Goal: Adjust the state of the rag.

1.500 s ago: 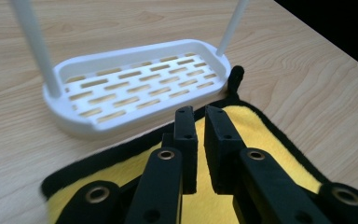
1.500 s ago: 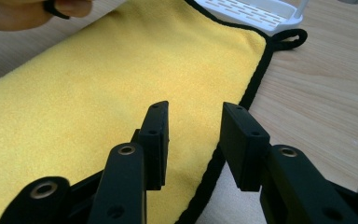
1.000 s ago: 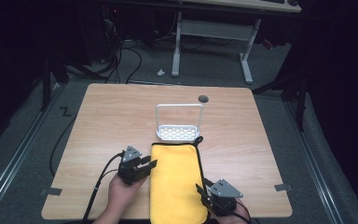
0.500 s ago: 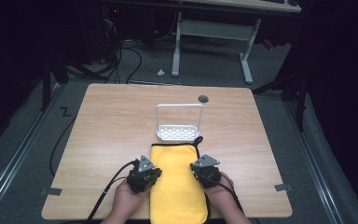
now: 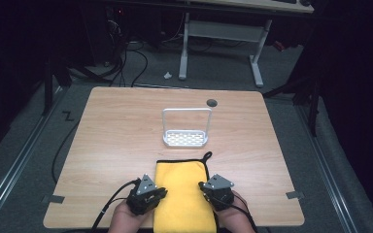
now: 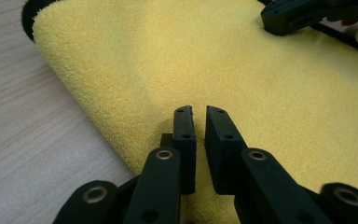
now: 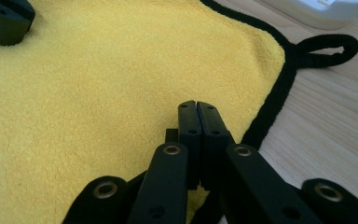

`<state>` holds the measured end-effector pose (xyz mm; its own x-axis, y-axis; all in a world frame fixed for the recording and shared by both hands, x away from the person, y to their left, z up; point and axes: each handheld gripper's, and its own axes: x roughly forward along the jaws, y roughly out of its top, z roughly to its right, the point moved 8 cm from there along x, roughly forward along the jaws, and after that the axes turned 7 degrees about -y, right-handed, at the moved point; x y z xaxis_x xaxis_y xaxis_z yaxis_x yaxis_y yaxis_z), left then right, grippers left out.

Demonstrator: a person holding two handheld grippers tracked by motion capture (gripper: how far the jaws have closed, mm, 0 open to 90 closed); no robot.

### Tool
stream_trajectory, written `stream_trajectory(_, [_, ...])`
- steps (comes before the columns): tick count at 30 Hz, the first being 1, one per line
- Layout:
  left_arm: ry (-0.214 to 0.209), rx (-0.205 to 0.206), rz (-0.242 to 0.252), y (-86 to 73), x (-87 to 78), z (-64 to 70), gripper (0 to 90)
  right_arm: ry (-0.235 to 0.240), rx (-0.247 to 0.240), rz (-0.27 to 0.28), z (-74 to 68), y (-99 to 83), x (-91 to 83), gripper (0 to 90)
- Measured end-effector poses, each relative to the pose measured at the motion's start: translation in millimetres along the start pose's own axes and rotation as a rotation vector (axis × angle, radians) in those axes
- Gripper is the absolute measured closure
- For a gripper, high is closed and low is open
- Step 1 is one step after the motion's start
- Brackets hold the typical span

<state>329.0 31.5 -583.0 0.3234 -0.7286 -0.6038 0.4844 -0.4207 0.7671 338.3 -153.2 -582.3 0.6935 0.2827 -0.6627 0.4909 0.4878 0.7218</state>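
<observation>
**2 grippers on the yellow towel**

The yellow towel (image 5: 182, 196) lies flat at the lower centre of the high view, on the near edge of the bench (image 5: 116, 126). The left gripper (image 6: 199, 114) sits over the towel's left edge, its jaws a narrow slit apart with nothing between them. The right gripper (image 7: 197, 108) rests by the black-trimmed right edge, jaws clenched together on nothing. A white rack (image 5: 186, 138) stands just above the towel, mid-frame.

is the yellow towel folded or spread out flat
Folded: the yellow towel shows a rounded doubled edge on one long side, black trim on the other.
</observation>
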Motion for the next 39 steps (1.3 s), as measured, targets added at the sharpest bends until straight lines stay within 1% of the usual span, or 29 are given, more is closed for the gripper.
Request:
stream_trajectory(2, [-0.006,0.007,-0.007,0.2,-0.3,0.0,81.6,0.001,0.005,-0.001,0.3,0.3,0.4,89.9])
stream_trajectory(4, [-0.024,-0.018,-0.006,0.8,-0.7,-1.0,80.0,0.009,0.02,0.001,0.7,0.4,0.8,89.8])
stream_trajectory(7, [-0.039,-0.03,0.002,0.9,-1.4,-0.5,76.8,0.005,0.016,0.004,0.1,0.1,0.5,89.8])
stream_trajectory(9, [-0.035,-0.034,0.008,2.7,-3.7,-1.7,73.2,0.001,0.011,0.005,-0.3,0.2,0.6,89.8])
stream_trajectory(12, [-0.015,-0.054,0.049,8.7,-12.1,-9.9,67.5,0.002,0.01,0.005,-0.2,0.1,0.5,89.8])
stream_trajectory(15, [0.022,-0.1,0.097,16.2,-21.9,-28.2,60.9,0.002,0.008,0.008,-0.2,0.2,0.7,89.8])
stream_trajectory(17, [0.046,-0.14,0.114,20.6,-24.7,-41.3,55.9,0.003,0.008,0.006,-0.2,0.2,0.6,89.8])
stream_trajectory(18, [0.047,-0.16,0.121,22.9,-24.5,-46.9,53.9,0.005,0.009,0.005,-0.2,0.2,0.6,89.8])
stream_trajectory(21, [0.059,-0.212,0.114,28.0,-14.9,-62.2,45.8,0.01,0.006,0.007,0.2,0.1,0.6,89.7])
stream_trajectory(22, [0.054,-0.237,0.103,29.2,-10.1,-66.3,44.1,0.01,0.004,0.008,0.2,0.1,0.7,89.7])
stream_trajectory(24, [0.043,-0.275,0.096,32.6,-0.4,-71.5,42.4,0.009,0.003,0.008,0.1,0.1,0.6,89.7])
stream_trajectory(25, [0.053,-0.289,0.086,33.8,4.4,-73.6,42.2,0.009,0.004,0.008,0.0,-0.1,0.5,89.5])
stream_trajectory(27, [0.057,-0.318,0.064,35.4,12.7,-77.1,43.0,0.011,0.005,0.008,0.1,-0.3,0.1,89.0])
stream_trajectory(28, [0.055,-0.326,0.07,36.8,14.7,-77.6,45.1,0.011,0.006,0.007,0.2,-0.9,-0.7,88.6])
stream_trajectory(31, [0.025,-0.35,0.076,38.1,19.5,-74.2,57.7,0.019,0.013,-0.004,-0.2,-4.5,-5.6,87.3])
stream_trajectory(32, [0.021,-0.349,0.077,38.0,20.8,-72.5,61.0,0.024,0.013,-0.003,-0.4,-5.6,-7.2,87.1])
stream_trajectory(33, [0.019,-0.334,0.073,37.6,22.1,-70.7,64.7,0.028,0.011,-0.005,-0.3,-6.9,-8.8,86.9])
stream_trajectory(35, [0.025,-0.287,0.069,36.6,24.3,-67.6,72.1,0.033,0.021,-0.003,0.4,-8.1,-10.2,85.2])
stream_trajectory(36, [0.028,-0.278,0.07,36.2,24.9,-66.9,74.7,0.035,0.034,-0.01,1.4,-8.1,-11.2,82.7])
stream_trajectory(37, [0.026,-0.271,0.07,35.6,25.2,-65.7,76.8,0.037,0.045,-0.001,2.9,-6.7,-11.8,80.3])
stream_trajectory(38, [0.029,-0.266,0.072,35.2,25.2,-65.3,78.4,0.024,0.063,0.017,7.1,-3.7,-12.8,77.4])
stream_trajectory(39, [0.03,-0.26,0.077,34.9,25.3,-64.4,78.8,0.021,0.081,0.03,10.0,-1.5,-13.3,75.5])
